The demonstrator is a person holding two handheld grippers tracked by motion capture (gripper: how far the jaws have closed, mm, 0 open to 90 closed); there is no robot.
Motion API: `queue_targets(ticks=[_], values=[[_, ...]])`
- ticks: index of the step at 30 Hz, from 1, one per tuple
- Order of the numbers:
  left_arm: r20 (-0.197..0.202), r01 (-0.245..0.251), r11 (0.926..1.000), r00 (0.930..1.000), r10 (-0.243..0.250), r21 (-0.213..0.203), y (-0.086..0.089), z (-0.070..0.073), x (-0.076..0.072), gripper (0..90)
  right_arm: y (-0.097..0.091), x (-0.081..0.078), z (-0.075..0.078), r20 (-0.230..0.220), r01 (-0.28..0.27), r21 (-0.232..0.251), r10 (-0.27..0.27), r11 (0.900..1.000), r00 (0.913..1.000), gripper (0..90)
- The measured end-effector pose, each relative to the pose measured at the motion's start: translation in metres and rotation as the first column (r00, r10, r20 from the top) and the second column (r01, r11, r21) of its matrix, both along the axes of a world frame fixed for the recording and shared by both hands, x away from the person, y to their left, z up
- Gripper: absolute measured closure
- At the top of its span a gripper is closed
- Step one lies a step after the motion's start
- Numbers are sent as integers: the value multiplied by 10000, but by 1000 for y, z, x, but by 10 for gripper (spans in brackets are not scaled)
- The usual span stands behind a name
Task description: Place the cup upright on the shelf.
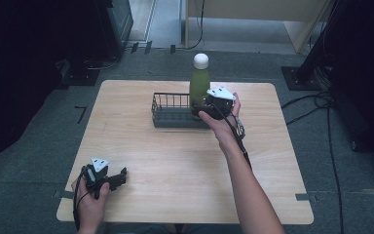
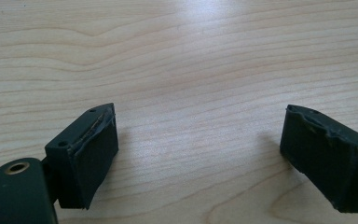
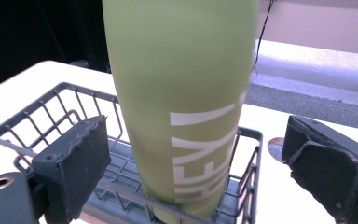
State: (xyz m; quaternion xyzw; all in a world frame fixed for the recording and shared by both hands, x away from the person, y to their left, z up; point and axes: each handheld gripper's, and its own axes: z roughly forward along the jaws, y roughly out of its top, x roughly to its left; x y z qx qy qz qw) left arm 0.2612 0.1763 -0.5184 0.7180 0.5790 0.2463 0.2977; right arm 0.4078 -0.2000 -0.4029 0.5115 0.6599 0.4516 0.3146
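A green bottle [image 1: 199, 84] with a white cap stands upright at the right end of a dark wire basket [image 1: 170, 117] on the far middle of the wooden table [image 1: 175, 161]. My right gripper [image 1: 202, 105] is at the bottle's lower body. In the right gripper view the green bottle [image 3: 182, 93], with white lettering, stands in the wire basket [image 3: 51, 116] between the spread jaws of my right gripper [image 3: 191, 140], and a gap shows on each side. My left gripper [image 1: 119, 176] rests at the near left of the table. Its jaws stand open over bare wood [image 2: 198, 126].
The basket's left part holds nothing. Dark equipment stands off the table's left on the grey floor. Cables [image 1: 321, 105] and a stand base [image 1: 299, 78] lie to the right. A pale cabinet [image 1: 253, 19] rises behind the table.
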Motion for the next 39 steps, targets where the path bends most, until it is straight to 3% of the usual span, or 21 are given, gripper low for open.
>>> queue_targets(ticks=[1, 13, 18, 29, 39], values=[[0, 1, 10000, 10000, -1, -2, 0, 0, 0, 118, -5, -7, 3, 39, -1, 184, 0, 9998, 10000, 52], [0, -1, 10000, 10000, 1, 1, 0, 0, 0, 117, -25, -40, 13, 390, -438, 372, 423, 9983, 9983, 24], [13, -9, 10000, 10000, 9, -1, 0, 0, 0, 117, -37, -59, 13, 242, -248, -225, 254, 9994, 9994, 22], [7, 11, 10000, 10000, -11, 24, 0, 0, 0, 117, -63, -85, 10, 185, -41, -390, 49, 9992, 9998, 22], [20, -11, 10000, 10000, 11, -7, 0, 0, 0, 117, -94, -106, -4, -28, 388, -578, -390, 9976, 9992, 22]])
